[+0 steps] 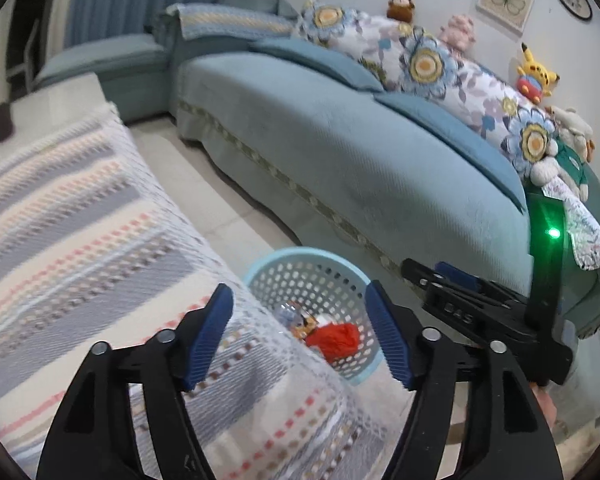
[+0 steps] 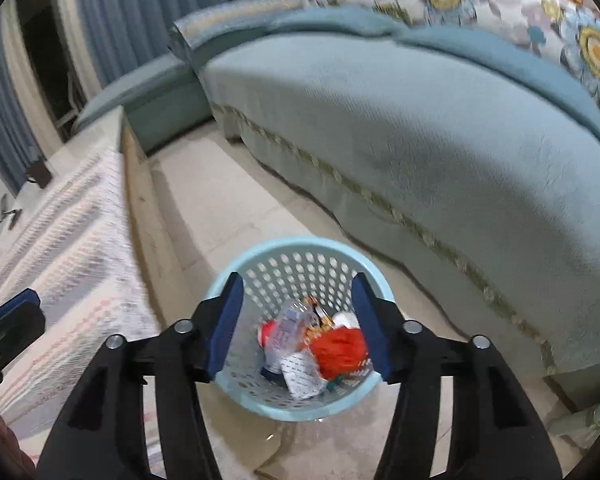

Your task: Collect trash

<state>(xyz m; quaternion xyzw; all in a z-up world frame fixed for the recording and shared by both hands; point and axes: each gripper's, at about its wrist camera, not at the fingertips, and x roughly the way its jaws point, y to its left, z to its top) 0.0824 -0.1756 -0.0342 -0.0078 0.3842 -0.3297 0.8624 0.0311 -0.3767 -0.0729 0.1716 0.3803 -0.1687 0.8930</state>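
Note:
A light blue perforated waste basket [image 2: 300,250] stands on the floor between the table and the sofa. It holds trash: a crushed clear plastic bottle [image 2: 282,332], a red crumpled bag [image 2: 340,346] and a white wrapper [image 2: 302,376]. My right gripper [image 2: 298,324] is open and empty, directly above the basket. My left gripper [image 1: 300,336] is open and empty, over the table's edge; the basket [image 1: 312,268] with the red bag [image 1: 336,340] shows beyond it. The right gripper's body [image 1: 480,312] appears at the right in the left wrist view.
A table with a striped woven cloth [image 1: 80,220] is on the left. A teal sofa [image 1: 340,152] with floral cushions [image 1: 424,64] and plush toys [image 1: 536,72] runs along the right. Pale tiled floor [image 2: 228,208] lies between them. Blue curtains [image 2: 140,8] hang at the back.

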